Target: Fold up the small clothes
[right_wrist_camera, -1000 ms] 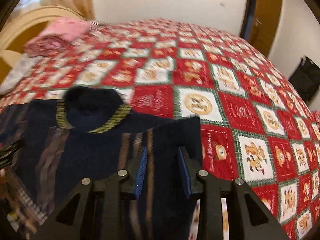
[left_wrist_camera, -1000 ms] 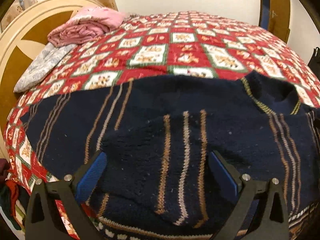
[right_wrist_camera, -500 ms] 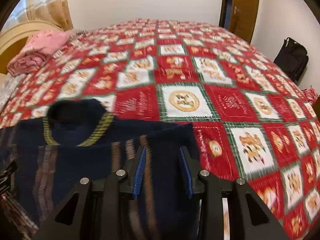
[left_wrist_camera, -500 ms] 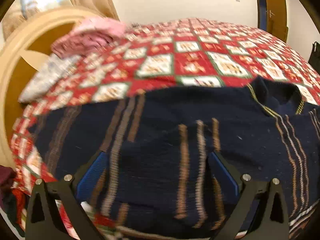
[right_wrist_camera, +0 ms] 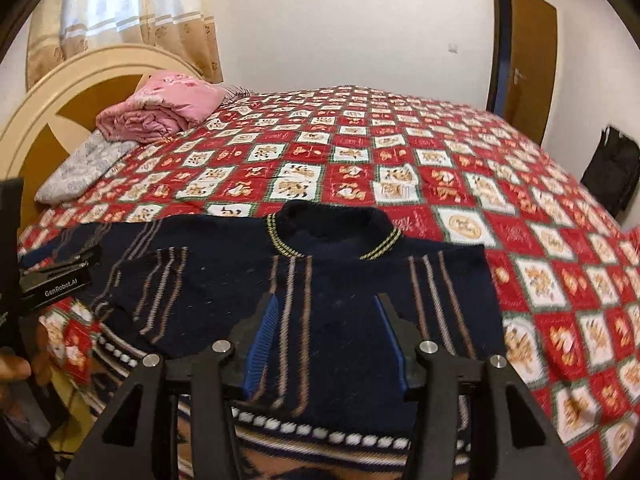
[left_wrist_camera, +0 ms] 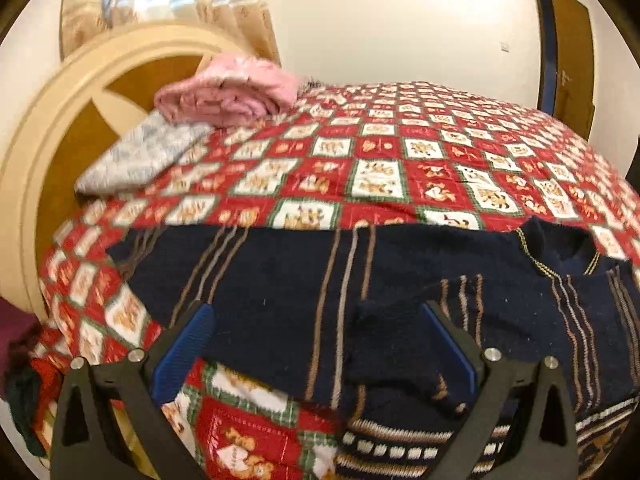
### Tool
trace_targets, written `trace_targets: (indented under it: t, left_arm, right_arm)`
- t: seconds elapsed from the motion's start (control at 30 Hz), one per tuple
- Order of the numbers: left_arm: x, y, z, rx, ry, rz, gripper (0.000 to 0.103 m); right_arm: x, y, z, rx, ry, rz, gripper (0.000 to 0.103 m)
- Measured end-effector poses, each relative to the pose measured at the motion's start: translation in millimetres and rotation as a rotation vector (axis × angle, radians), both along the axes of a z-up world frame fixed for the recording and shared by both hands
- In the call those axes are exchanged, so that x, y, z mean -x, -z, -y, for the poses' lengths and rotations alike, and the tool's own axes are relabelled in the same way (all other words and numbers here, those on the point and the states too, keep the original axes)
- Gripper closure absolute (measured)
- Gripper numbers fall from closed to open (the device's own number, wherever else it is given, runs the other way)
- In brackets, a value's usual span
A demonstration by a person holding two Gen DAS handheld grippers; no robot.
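Navy knit with tan and grey vertical stripes, the small sweater (right_wrist_camera: 320, 280) lies flat near the close edge of a bed, spread over a red, white and green patchwork bedspread (right_wrist_camera: 400, 152) printed with little bear squares. Its round collar (right_wrist_camera: 332, 228), trimmed in yellow, points toward the middle of the bed, and a patterned hem band (right_wrist_camera: 320, 432) with white dots runs along the near edge. Both sleeves appear folded in over the body, one on each side of the collar. In the right wrist view the right gripper (right_wrist_camera: 326, 344) hangs low over the middle of the sweater's body, its blue-padded jaws standing moderately apart with nothing pinched between them. The left gripper (left_wrist_camera: 316, 356) is set wide, its two blue pads far apart; the left pad is above the edge of the sweater by the bedspread, and the right pad is beside the folded-in sleeve (left_wrist_camera: 420, 344), with no cloth caught between the pads. The body of that left tool also shows at the left edge of the right wrist view. At the far corner of the bed a folded pink blanket (right_wrist_camera: 160, 108) rests atop a pale grey pillow (right_wrist_camera: 84, 168), against a cream and brown headboard (right_wrist_camera: 52, 120). Beige curtains (right_wrist_camera: 140, 20) hang behind it, a brown door (right_wrist_camera: 528, 56) stands at the right, and a black bag (right_wrist_camera: 612, 168) sits by the wall.
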State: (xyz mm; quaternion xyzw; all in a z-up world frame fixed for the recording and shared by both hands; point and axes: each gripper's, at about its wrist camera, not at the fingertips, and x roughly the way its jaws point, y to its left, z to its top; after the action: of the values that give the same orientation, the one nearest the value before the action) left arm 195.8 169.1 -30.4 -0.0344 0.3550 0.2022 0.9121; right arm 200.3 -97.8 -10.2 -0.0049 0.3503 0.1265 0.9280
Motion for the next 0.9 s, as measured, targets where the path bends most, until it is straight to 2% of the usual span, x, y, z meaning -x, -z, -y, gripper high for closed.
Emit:
trace_targets:
  t: [0.07, 0.23, 0.33, 0.37, 0.43, 0.63, 0.83, 0.9]
  left_arm:
    - [4, 7, -11, 0.036, -0.033, -0.014, 0.0]
    - [13, 21, -27, -0.009, -0.096, -0.054, 0.0]
    - [20, 28, -41, 0.01, -0.132, -0.064, 0.0]
    - [22, 29, -46, 0.018, -0.145, -0.068, 0.0]
    - [25, 32, -53, 0.029, -0.165, -0.071, 0.0]
    - [33, 31, -67, 0.057, -0.181, -0.04, 0.0]
    - [37, 33, -107, 0.111, -0.206, -0.045, 0.0]
    - [41, 32, -132, 0.167, -0.24, -0.033, 0.0]
  right_arm:
    - [7, -1, 1, -0.047, -0.006, -0.001, 0.053]
    - [20, -1, -6, -0.06, -0.037, 0.004, 0.052]
    - [27, 0, -6, -0.08, -0.041, 0.003, 0.049]
    - [28, 1, -7, -0.08, -0.039, 0.007, 0.043]
    - [30, 2, -10, -0.066, -0.031, 0.013, 0.037]
    - [16, 7, -33, -0.005, -0.016, -0.052, 0.037]
    - [35, -2, -53, 0.009, -0.058, 0.028, 0.037]
    - [41, -2, -58, 0.016, -0.074, 0.043, 0.037]
